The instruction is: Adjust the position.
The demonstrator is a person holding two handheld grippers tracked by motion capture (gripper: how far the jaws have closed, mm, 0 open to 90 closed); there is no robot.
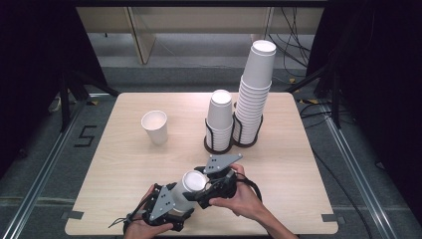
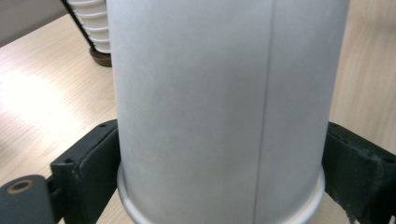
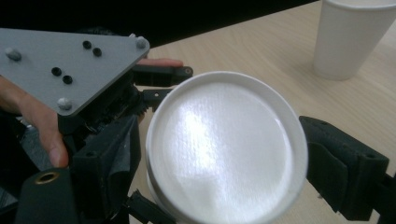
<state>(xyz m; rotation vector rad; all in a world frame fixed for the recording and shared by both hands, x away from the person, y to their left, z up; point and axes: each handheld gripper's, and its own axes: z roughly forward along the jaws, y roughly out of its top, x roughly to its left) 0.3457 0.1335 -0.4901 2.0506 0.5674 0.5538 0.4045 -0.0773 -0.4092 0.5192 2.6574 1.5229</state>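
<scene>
On the left side of the light wooden worktop [image 1: 124, 164] stands one white paper cup [image 1: 155, 127] by itself, upright and with its mouth up. It is well apart from the hands. Near the front edge, the person's left hand [image 1: 144, 230] holds the left gripper [image 1: 171, 204]. Its black jaws sit on both sides of a white cup [image 1: 191, 186], down by the cup's rolled rim, and they pinch it. In the left gripper view the cup's side [image 2: 224, 102] is very close, with a thin seam running down it, and a dark jaw presses on each side. This cup is tipped over in the air, so its flat bottom points up and toward the right hand [image 1: 239, 199]. The right gripper [image 1: 209, 189] is just beside that bottom end. In the right gripper view the round white bottom of the cup [image 3: 226, 149] sits between the two black jaws, which are spread wide. The right jaw has a small gap next to the cup. I cannot tell if the left jaw touches it. Farther back and to the right are two dark wire holders. The nearer one holds a short stack of cups [image 1: 219, 117]. Touching it on the right is a tall stack of cups [image 1: 255, 92].
</scene>
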